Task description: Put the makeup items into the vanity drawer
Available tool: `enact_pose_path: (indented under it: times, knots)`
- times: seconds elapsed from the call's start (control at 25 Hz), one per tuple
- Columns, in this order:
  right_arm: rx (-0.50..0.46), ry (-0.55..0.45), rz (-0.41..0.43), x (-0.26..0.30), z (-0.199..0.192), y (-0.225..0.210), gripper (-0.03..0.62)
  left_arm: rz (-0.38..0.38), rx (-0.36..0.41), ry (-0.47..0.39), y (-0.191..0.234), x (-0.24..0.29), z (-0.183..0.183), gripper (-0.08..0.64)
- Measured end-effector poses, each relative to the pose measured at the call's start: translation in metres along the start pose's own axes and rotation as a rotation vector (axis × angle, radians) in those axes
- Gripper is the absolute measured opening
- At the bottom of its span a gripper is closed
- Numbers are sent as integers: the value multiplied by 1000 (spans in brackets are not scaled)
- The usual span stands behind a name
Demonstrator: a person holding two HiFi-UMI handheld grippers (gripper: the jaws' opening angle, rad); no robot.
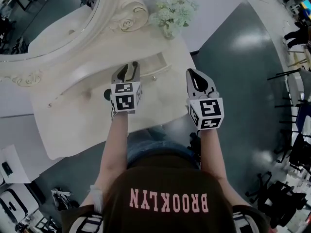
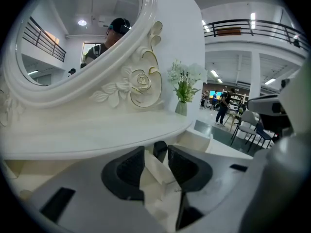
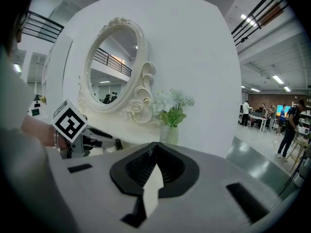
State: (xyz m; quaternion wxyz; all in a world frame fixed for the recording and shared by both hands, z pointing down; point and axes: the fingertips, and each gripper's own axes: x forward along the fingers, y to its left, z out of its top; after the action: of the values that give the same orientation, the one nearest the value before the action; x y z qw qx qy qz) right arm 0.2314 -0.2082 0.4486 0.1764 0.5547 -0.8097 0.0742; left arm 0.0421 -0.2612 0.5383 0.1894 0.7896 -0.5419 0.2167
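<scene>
Cream-white vanity (image 1: 73, 106), drawer (image 1: 163, 63) pulled open. Left gripper (image 1: 129, 66) is over it with jaws apart, a small dark item (image 2: 160, 149) (possibly makeup) at their tips. Right gripper (image 1: 193, 76) is closed and empty. No items remain on top, so loading is seemingly near done.

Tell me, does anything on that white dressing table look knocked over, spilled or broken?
Nothing stands out. The vase of flowers stands upright beside the mirror, the tabletop shows no spill or damage, and the drawer is pulled out, which fits the job of putting things into it.
</scene>
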Motion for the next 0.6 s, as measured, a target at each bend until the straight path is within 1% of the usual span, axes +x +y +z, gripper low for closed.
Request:
enact_pose_path:
  times: [0.16, 0.32, 0.6]
  knots:
    - [2, -22, -1, -6, 10, 3, -11, 8, 6, -22, 2, -15, 9, 130]
    - [33, -48, -3, -13, 23, 7, -11, 16, 21, -55, 7, -34, 24, 130]
    - [51, -87, -33, -21, 45, 25, -11, 6, 42, -119, 25, -65, 44, 130]
